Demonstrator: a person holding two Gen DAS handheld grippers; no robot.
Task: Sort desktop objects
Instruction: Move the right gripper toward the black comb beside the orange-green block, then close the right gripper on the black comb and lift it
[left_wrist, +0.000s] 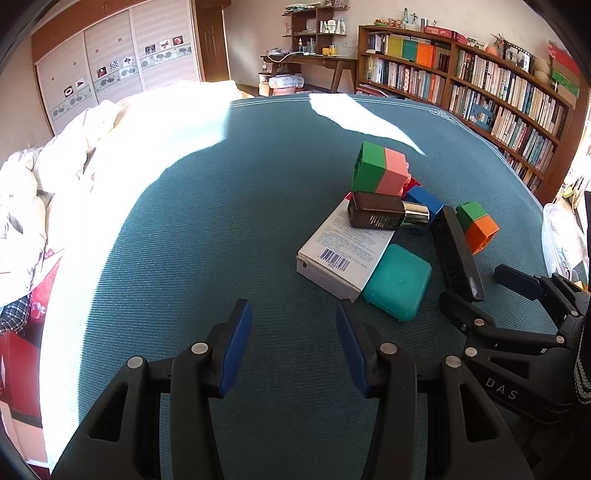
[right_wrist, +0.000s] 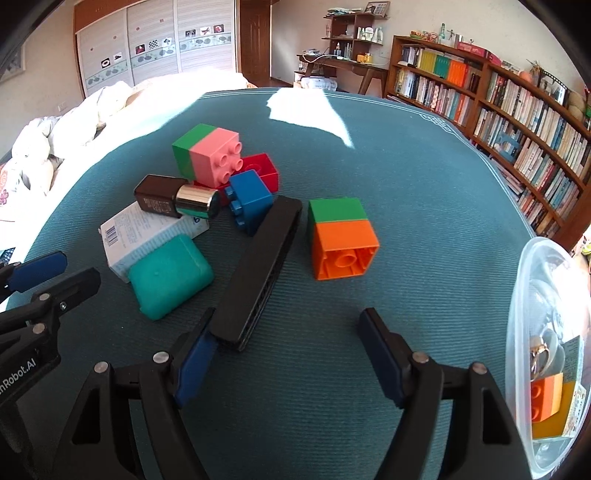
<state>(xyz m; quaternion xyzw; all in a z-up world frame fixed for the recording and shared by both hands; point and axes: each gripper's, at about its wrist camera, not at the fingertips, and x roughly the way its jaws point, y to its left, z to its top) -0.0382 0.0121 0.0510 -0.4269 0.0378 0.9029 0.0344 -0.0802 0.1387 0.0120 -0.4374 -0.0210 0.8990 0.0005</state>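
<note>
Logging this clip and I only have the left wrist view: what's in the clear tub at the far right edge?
Observer: The clear tub holds an orange block on something yellow, plus a ring-like metal piece.
Operator: Is the right gripper holding anything?
Observer: No. The right gripper is open, its left finger against the near end of the black bar.
Operator: Which way does the green-orange block face?
Observer: The green-orange block lies on its side, hollow underside toward the camera.

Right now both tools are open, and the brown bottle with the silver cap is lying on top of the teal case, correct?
Not quite. The brown bottle lies on the white box, not on the teal case, which sits beside that box, nearer the camera. The right wrist view shows it. Both the left tool and the right tool are open, as you said.
</note>
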